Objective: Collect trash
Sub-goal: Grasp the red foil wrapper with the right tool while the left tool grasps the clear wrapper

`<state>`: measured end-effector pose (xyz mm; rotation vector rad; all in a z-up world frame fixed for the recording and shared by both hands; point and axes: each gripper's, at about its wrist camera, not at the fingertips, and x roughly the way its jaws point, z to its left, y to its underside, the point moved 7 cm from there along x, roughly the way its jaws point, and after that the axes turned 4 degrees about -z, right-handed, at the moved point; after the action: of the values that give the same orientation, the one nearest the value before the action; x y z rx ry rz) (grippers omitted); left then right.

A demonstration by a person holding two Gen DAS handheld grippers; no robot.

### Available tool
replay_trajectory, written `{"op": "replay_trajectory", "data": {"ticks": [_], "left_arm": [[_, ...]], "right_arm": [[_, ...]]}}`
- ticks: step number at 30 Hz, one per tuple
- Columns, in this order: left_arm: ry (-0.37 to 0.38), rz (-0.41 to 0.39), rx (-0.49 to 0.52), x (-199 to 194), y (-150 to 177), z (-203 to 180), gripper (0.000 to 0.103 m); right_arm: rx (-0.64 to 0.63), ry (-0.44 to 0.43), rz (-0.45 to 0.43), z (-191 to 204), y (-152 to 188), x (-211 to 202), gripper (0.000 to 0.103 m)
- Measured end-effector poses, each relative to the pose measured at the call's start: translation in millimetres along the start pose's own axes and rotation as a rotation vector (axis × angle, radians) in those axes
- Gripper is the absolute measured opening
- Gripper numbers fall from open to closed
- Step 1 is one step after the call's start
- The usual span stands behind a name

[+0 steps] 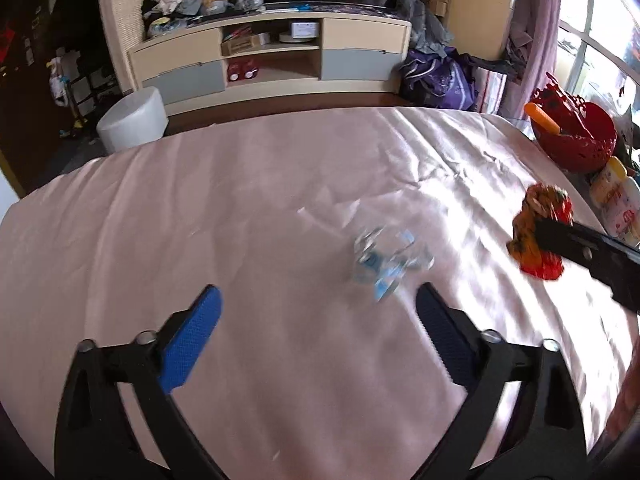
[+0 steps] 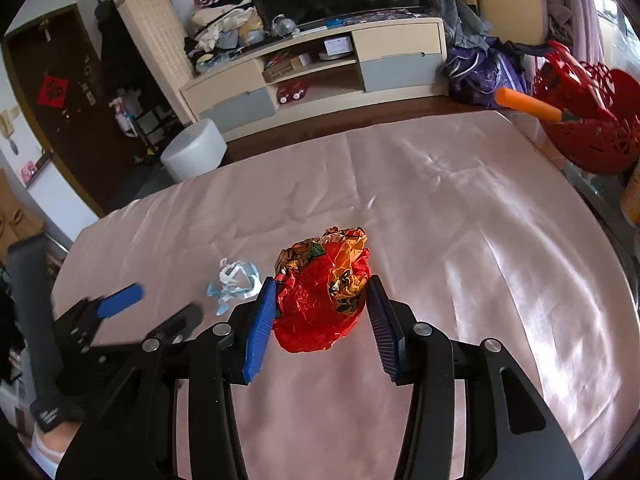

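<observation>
pink tablecloth (image 2: 440, 208), crumpled red wrapper (image 2: 320, 300)

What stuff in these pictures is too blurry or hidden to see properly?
- Clear crumpled wrapper: smeared by motion blur in the left wrist view, so its print is unreadable.
- Red crumpled wrapper: its sides are covered by the right gripper fingers in the right wrist view.
- Red basket: cut off by the right wrist view's edge, contents mostly hidden.
- Bottles: cut off by the left wrist view's edge, labels too small.
</observation>
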<state>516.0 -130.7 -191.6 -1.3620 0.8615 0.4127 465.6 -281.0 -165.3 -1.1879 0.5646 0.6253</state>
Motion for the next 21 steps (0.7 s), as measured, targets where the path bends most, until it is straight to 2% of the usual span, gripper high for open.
{"op": "replay_trajectory", "data": {"ticks": [2, 5, 7, 9, 11, 15, 16, 18, 21], "left_arm": [[0.011, -0.004, 0.019, 8.9, -4.0, -9.3, 0.077], [0.022, -0.011, 0.038, 15.2, -8.3, -21.0, 0.072], [0.038, -0.01, 0.049, 20.7, -12.0, -28.2, 0.065], [0.059, 0.003, 0.049, 26.9, -13.7, -33.3, 0.057], [0.079, 0.021, 0.045, 31.5, -13.3, -36.8, 0.044], [0.114, 0.064, 0.06, 38.1, -4.5, -44.4, 0.037], [0.11, 0.06, 0.068, 36.5, -2.9, -45.0, 0.033], [0.126, 0.076, 0.063, 32.4, 2.0, -48.3, 0.015], [0.114, 0.08, 0.086, 21.0, 10.5, -48.3, 0.015]], "right_arm": [[0.002, 0.0, 0.003, -5.2, 2.8, 1.5, 0.047], [-0.002, 0.006, 0.015, -12.5, 7.9, 3.8, 0.047], [0.001, 0.006, 0.015, -15.0, 8.5, 3.9, 0.047], [0.005, 0.003, 0.014, -16.0, 8.9, 2.8, 0.047], [0.006, 0.0, 0.014, -16.3, 10.5, 0.7, 0.047], [0.009, 0.0, 0.014, -16.2, 12.9, -3.5, 0.047], [0.009, 0.0, 0.015, -16.7, 12.7, -4.6, 0.047], [0.007, 0.003, 0.018, -17.7, 12.5, -6.6, 0.047], [-0.001, 0.002, 0.033, -13.4, 19.1, -12.0, 0.047]]}}
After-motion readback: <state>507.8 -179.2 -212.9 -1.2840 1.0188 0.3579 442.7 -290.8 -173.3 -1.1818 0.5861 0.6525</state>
